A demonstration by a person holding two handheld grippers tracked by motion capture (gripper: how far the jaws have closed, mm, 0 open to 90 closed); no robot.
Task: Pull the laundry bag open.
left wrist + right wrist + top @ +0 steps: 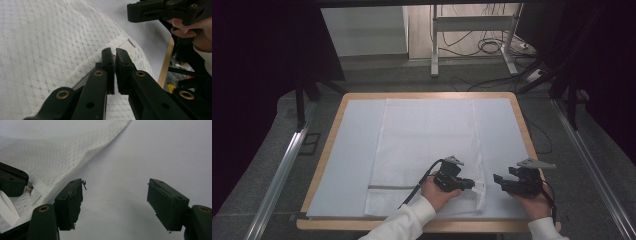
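High view: left gripper (pixel 469 184) pinches the white mesh laundry bag (pixel 427 150) at lower centre, spread right gripper (pixel 498 180) just right of it.

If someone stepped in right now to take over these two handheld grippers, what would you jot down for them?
Left gripper: jaws shut, pinching something small at the near right corner of the white mesh bag, by the end of its grey zipper; it may be the zipper pull, too small to be sure.
Right gripper: jaws open, nothing between them, over the bare mat just right of the bag.
Bag lies flat on the mat, zipper along the near edge.
Done: left grip taken.
Left: probably the right gripper takes the bag's corner, then the zipper gets worked.
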